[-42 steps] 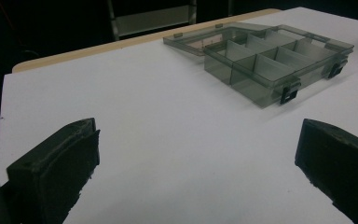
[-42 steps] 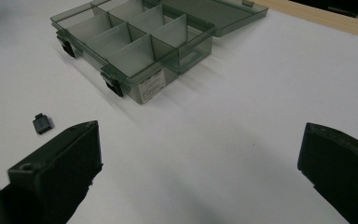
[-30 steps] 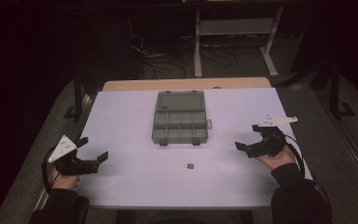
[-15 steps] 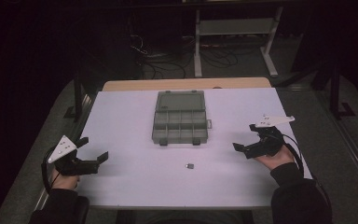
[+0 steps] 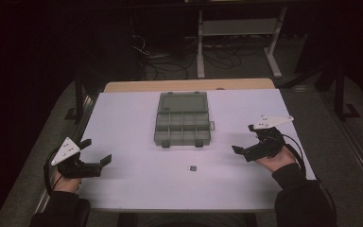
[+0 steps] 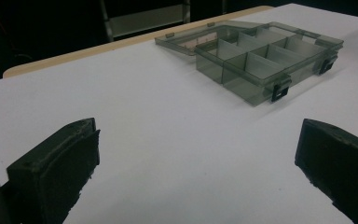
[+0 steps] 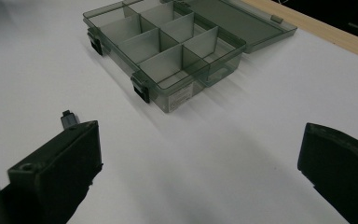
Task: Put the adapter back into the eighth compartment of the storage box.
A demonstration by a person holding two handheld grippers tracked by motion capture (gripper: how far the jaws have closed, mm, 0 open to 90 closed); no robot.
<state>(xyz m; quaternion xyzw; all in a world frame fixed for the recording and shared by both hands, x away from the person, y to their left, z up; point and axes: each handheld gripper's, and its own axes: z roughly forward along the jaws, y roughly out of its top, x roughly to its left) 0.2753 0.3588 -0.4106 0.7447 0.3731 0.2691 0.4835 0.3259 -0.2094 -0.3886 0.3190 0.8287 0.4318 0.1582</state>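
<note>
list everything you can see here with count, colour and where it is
compartment box: 1, translucent grey-green, lid open flat toward the far side, middle of the table, compartments look empty
small part: 1, dark, on the table near the front, between the two claws and in front of the box
table: 1, white top with a wooden strip along the far edge
shelf frame: 1, pale metal, on the floor beyond the table
cables: several, dark, on the floor beyond the table
left claw: 1, black with grey plate, jaws open, front left of the table
right claw: 1, black with grey plate, jaws open, right side of the table
hands and dark sleeves: 2, bottom corners
</note>
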